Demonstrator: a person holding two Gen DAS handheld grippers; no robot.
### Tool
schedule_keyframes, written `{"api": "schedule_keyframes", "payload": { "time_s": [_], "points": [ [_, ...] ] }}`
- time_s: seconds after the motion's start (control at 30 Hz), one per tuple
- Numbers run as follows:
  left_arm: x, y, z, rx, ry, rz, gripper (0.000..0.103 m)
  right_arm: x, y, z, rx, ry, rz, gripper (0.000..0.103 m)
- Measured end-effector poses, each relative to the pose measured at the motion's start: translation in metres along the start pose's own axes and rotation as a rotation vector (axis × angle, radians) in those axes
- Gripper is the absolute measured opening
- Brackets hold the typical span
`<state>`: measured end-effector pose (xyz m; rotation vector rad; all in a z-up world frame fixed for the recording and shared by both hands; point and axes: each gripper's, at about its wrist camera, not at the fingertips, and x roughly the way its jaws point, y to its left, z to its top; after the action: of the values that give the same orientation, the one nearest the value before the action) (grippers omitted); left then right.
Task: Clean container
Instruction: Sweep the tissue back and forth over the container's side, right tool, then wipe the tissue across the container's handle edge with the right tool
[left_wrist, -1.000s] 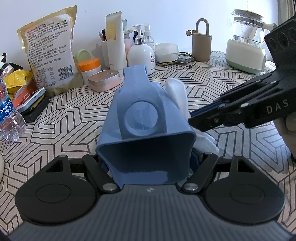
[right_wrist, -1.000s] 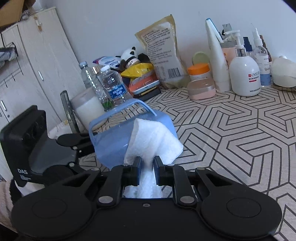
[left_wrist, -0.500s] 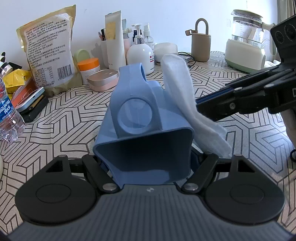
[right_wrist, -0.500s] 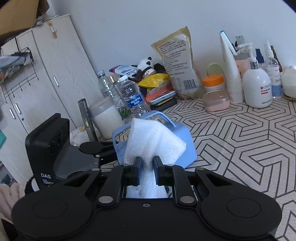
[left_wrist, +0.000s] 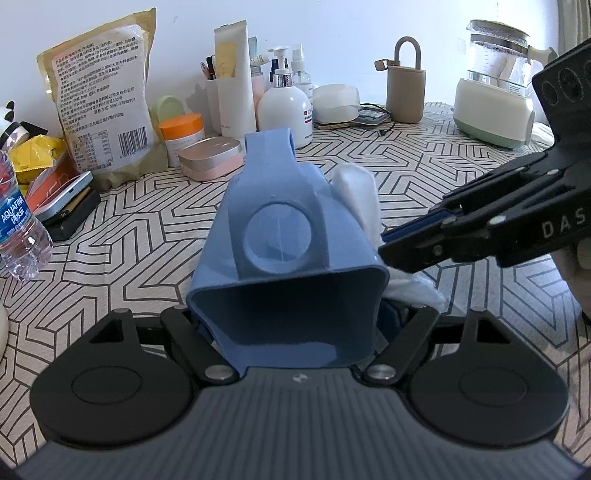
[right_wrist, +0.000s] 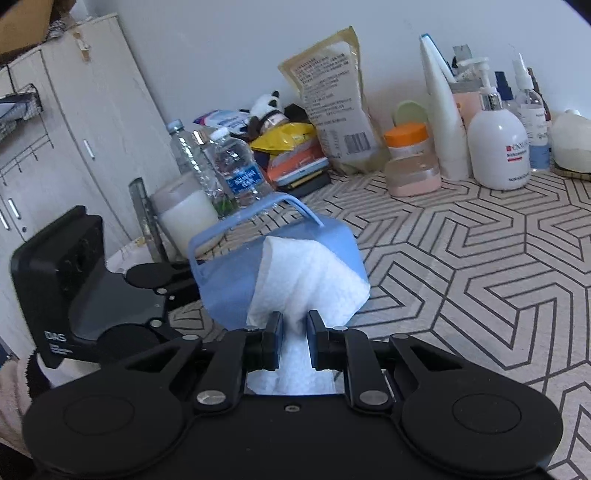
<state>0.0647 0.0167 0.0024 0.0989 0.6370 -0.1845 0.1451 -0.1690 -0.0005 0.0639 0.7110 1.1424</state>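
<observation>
A blue plastic container (left_wrist: 284, 258) with a hinged handle lies on its side in my left gripper (left_wrist: 295, 325), which is shut on its rim; the fingertips are hidden by it. It also shows in the right wrist view (right_wrist: 229, 288). My right gripper (right_wrist: 294, 341) is shut on a white paper towel (right_wrist: 306, 284) and presses it against the container's right outer wall. In the left wrist view the towel (left_wrist: 360, 195) sticks up beside the container, with the right gripper (left_wrist: 406, 243) coming in from the right.
The table has a black-and-white geometric cloth (left_wrist: 129, 229). Along the back stand a food bag (left_wrist: 99, 107), an orange-lidded jar (left_wrist: 183, 134), a pink tin (left_wrist: 210, 158), a pump bottle (left_wrist: 284, 107) and a kettle (left_wrist: 495, 96). Water bottles (right_wrist: 236, 170) stand at left.
The right gripper lifted the towel up off the container's side half a second ago, then brought it back down against the right wall. The container stayed in my left gripper.
</observation>
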Motion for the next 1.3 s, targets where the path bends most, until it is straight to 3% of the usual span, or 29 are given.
{"api": "schedule_keyframes", "payload": {
  "time_s": [0.2,0.37,0.63,0.9,1.3],
  "points": [
    [0.000,0.001,0.000,0.000,-0.005,-0.013,0.078,-0.004,0.002,0.000,-0.006,-0.013,0.012,0.019],
    [0.001,0.003,0.001,-0.007,0.000,-0.017,0.077,-0.016,-0.003,0.005,0.069,-0.070,0.144,0.019],
    [0.001,0.002,0.001,-0.003,0.000,-0.013,0.077,-0.013,0.002,0.005,0.019,-0.054,0.073,0.019],
    [0.001,0.001,0.002,0.008,-0.004,-0.007,0.076,0.005,-0.021,0.002,0.100,0.010,0.020,0.019],
    [0.000,0.002,0.002,0.006,0.000,-0.017,0.076,-0.008,-0.009,0.002,0.065,-0.034,0.051,0.019]
  ]
}}
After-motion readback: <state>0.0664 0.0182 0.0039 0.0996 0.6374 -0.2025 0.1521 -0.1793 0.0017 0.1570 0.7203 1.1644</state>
